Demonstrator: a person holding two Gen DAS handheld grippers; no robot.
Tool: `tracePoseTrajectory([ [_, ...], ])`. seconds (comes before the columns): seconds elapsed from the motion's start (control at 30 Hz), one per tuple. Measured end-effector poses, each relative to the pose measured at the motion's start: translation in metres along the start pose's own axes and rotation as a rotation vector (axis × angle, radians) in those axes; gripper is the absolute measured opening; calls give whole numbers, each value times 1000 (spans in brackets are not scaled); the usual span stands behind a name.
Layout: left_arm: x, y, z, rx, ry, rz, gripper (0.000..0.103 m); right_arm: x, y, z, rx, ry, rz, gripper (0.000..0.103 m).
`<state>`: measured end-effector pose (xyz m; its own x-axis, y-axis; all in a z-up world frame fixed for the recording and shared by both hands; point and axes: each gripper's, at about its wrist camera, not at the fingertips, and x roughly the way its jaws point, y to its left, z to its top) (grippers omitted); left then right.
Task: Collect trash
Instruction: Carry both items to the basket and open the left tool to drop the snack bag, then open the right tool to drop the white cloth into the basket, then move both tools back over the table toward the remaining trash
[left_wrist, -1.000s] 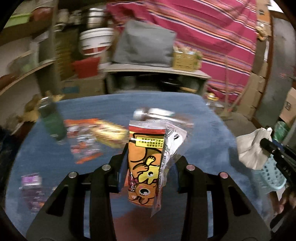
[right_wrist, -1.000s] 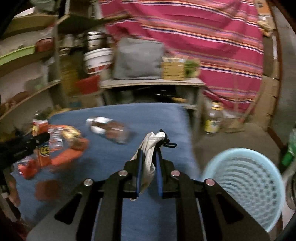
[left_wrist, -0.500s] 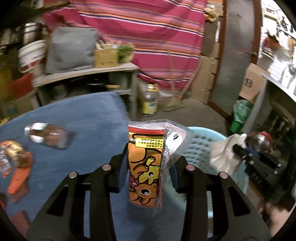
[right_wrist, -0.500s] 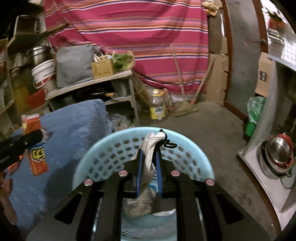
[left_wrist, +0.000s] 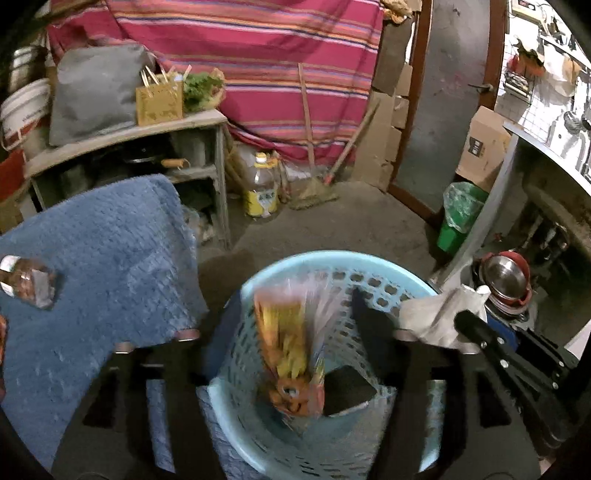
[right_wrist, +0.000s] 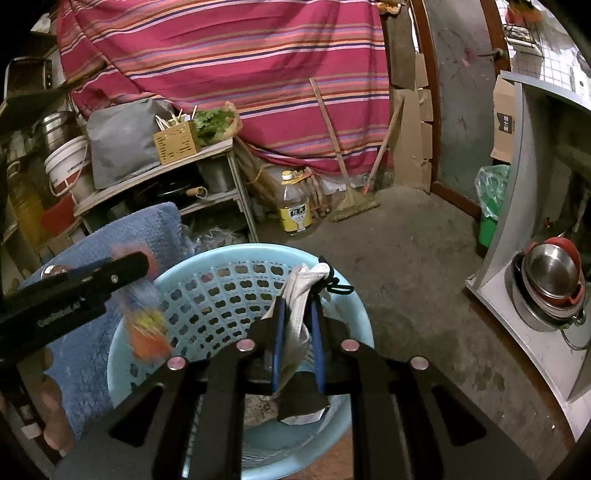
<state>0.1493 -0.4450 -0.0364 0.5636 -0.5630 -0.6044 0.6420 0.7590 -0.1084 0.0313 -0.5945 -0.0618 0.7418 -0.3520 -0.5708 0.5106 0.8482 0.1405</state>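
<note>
Over the light-blue basket (left_wrist: 332, 258), a blurred orange snack wrapper (left_wrist: 291, 354) is seen, apparently loose between the spread left gripper (left_wrist: 291, 332); white cloth (right_wrist: 299, 310) is pinched by the right gripper (right_wrist: 297, 317).

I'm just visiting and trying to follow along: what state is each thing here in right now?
left gripper: open over the basket, holding nothing.
snack wrapper: loose and blurred, inside the basket's mouth.
right gripper: shut on the crumpled paper.
crumpled paper: pinched upright above the basket.
blue basket: open-topped, some trash at the bottom.
plastic bottle: lying on the blue mat.
</note>
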Motion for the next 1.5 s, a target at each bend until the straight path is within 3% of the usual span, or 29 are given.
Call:
tracePoseTrajectory([
  [0.23, -36, 24, -8, 16, -73, 109, 88, 9, 12, -3, -23, 21, 4, 14],
  [0.57, -84, 89, -37, 6, -86, 267, 94, 28, 62, -11, -87, 61, 27, 19],
  [0.6, -88, 96, -40, 2, -84, 278, 94, 29, 66, -11, -91, 63, 22, 37],
  [0.63, -92, 103, -42, -2, -84, 288, 94, 31, 70, -12, -96, 67, 14, 75],
  [0.67, -97, 110, -45, -8, -85, 300, 95, 34, 73, -13, -103, 76, -10, 86],
  [0.93, -129, 165, -57, -70, -107, 349, 96, 27, 90, -11, -115, 55, -70, 87],
  [1.13, -157, 208, -66, -111, -121, 384, 98, 4, 130, -5, -108, 2, 12, 87],
  [1.5, -188, 267, -85, -130, -126, 468, 98, -13, 252, -22, -313, -4, 153, 87],
])
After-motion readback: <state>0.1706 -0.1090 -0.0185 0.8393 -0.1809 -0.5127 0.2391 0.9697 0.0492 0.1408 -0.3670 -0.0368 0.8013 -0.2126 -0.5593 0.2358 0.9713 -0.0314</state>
